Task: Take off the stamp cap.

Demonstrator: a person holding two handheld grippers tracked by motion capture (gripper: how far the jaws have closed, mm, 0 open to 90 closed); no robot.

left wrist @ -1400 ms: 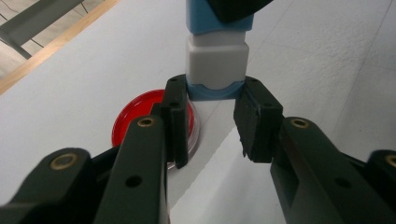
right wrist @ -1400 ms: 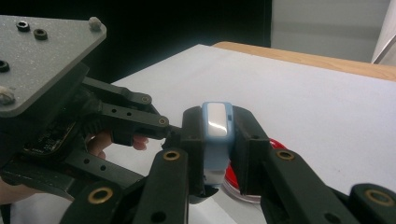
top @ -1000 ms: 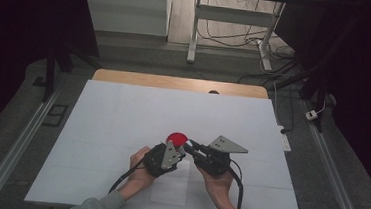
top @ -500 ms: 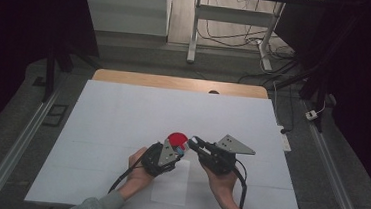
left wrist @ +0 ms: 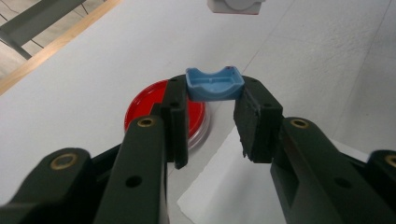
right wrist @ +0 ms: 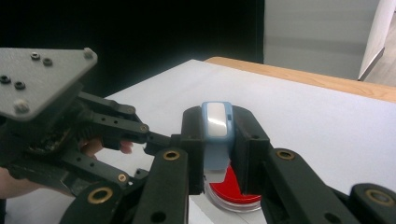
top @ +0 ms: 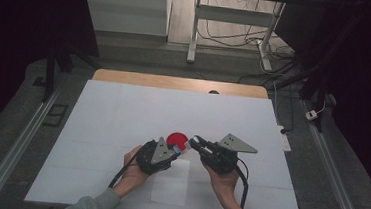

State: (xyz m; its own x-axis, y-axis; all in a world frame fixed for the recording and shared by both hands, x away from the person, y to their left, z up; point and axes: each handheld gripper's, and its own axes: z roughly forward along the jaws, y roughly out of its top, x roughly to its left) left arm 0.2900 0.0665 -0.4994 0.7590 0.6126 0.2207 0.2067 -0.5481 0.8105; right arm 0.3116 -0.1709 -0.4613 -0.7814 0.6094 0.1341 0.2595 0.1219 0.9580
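The right hand-held gripper [right wrist: 217,140] is clenched on a small blue piece [right wrist: 216,122], upright between its jaws. We see the left hand-held gripper [left wrist: 210,119] gripping what looks like the same blue piece from the other side, so both appear to hold it just above a red dish [top: 176,140]. Compared with a second ago, we note the right hand-held gripper has swung a little further right and the pair sits slightly lower. We judge a handover or pull-apart is underway. A white sheet [top: 171,183] lies on the surface [top: 122,114] beneath.
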